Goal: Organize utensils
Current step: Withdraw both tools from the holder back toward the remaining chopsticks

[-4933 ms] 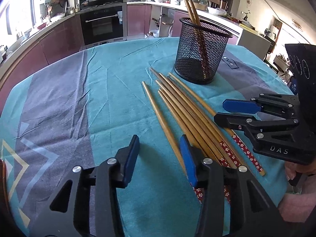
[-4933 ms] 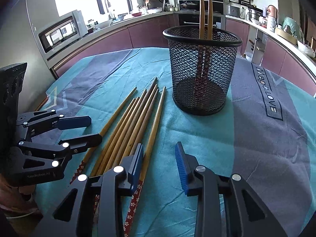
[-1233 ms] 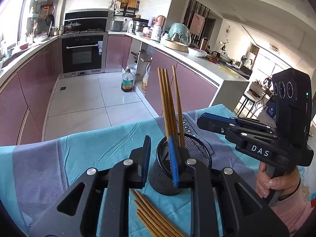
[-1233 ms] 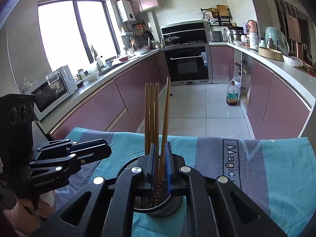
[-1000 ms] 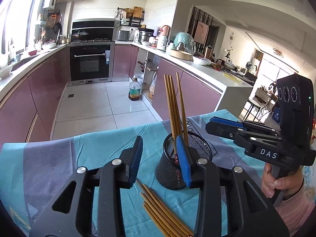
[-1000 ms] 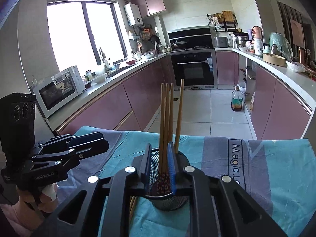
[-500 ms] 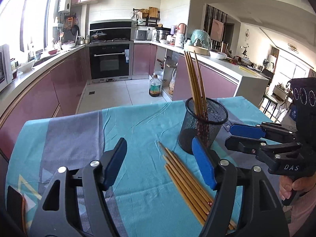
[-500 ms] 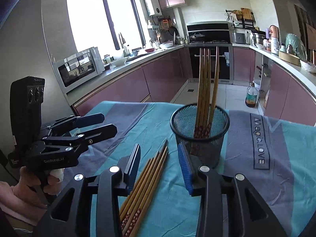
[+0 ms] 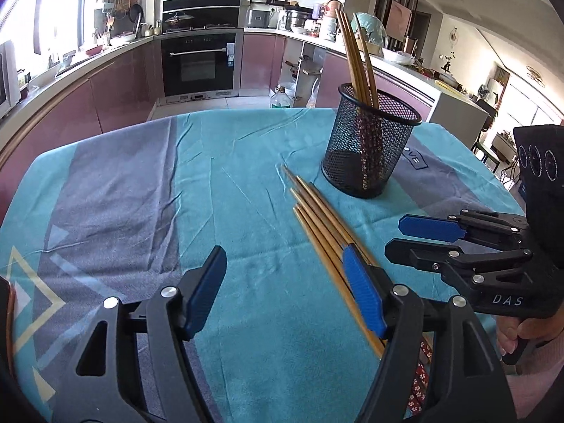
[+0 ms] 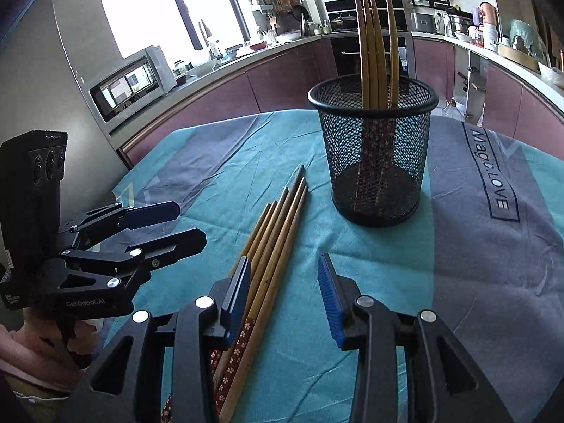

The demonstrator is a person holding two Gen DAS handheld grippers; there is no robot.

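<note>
Lying loose on table (image 9: 246, 190): chopsticks (image 9: 319, 218), light, stiff, probably slick; gripping mid-shaft advised. Left tongs (image 9: 283, 292) and right tongs (image 10: 283, 301) gaping, holding nothing.

Ahead of the tongs, a kitchen curves round: mauve cabinets (image 9: 116, 88) under a pale worktop, a black built-in oven (image 9: 199, 65) dead centre with pans on the hob above it. Off to the left, bright windows (image 10: 141, 10) pour in daylight and a microwave (image 10: 128, 86) sits on the counter. Pale tiled floor (image 9: 225, 102) beyond, a plastic bottle (image 9: 280, 97) standing on it. To the right, a white counter end (image 9: 454, 107) and a sunlit room past it. Beneath the tongs, a teal and grey tablecloth (image 9: 141, 190).
</note>
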